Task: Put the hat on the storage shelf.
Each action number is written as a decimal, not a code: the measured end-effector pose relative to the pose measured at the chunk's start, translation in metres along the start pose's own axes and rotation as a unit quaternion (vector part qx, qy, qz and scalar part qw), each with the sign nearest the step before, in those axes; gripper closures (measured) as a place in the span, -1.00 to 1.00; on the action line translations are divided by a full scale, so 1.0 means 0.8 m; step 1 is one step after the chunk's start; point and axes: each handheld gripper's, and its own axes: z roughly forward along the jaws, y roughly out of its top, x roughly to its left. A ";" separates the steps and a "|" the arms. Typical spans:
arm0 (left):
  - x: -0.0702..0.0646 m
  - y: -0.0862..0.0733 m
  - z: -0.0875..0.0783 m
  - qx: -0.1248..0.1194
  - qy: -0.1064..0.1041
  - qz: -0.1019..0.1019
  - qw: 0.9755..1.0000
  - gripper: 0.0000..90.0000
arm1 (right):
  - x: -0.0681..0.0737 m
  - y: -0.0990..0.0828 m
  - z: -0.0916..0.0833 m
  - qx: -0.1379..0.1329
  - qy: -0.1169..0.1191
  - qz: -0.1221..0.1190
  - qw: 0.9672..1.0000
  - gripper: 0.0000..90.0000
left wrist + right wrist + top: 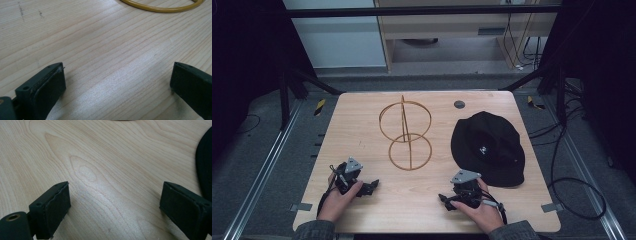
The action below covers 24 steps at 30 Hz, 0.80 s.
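A black bucket hat (pixel 488 146) lies flat on the right half of the wooden table (pixel 362 125); its brim edge (pixel 205 167) shows in the right gripper view. A gold wire stand (pixel 405 135) of two rings on an upright stem stands at the table's middle, and its base ring (pixel 160 7) shows in the left gripper view. My left gripper (pixel 373 186) rests near the front left, open, with bare wood between its jaws (pixel 117 82). My right gripper (pixel 443 200) rests near the front right, just in front of the hat, open with nothing between its jaws (pixel 115 205).
A small grey disc (pixel 459 104) sits in the table near its far edge. Cables (pixel 572 190) trail on the floor to the right of the table. Black frame legs (pixel 292 85) stand beyond the far corners.
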 end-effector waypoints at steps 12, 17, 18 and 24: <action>0.000 0.000 -0.001 0.001 0.001 -0.001 1.000 -1.00 | 0.000 0.001 -0.005 0.010 0.000 0.005 1.000 -0.77; -0.001 -0.001 -0.001 0.001 0.002 -0.002 1.000 -1.00 | -0.007 0.008 -0.029 0.013 0.004 0.013 1.000 -0.78; -0.001 -0.001 -0.001 0.001 0.002 -0.002 1.000 -1.00 | -0.009 0.011 -0.035 0.011 0.001 0.011 1.000 -0.78; -0.001 -0.001 -0.001 -0.001 0.002 -0.001 1.000 -1.00 | -0.030 0.027 -0.082 -0.005 -0.015 0.012 1.000 -0.80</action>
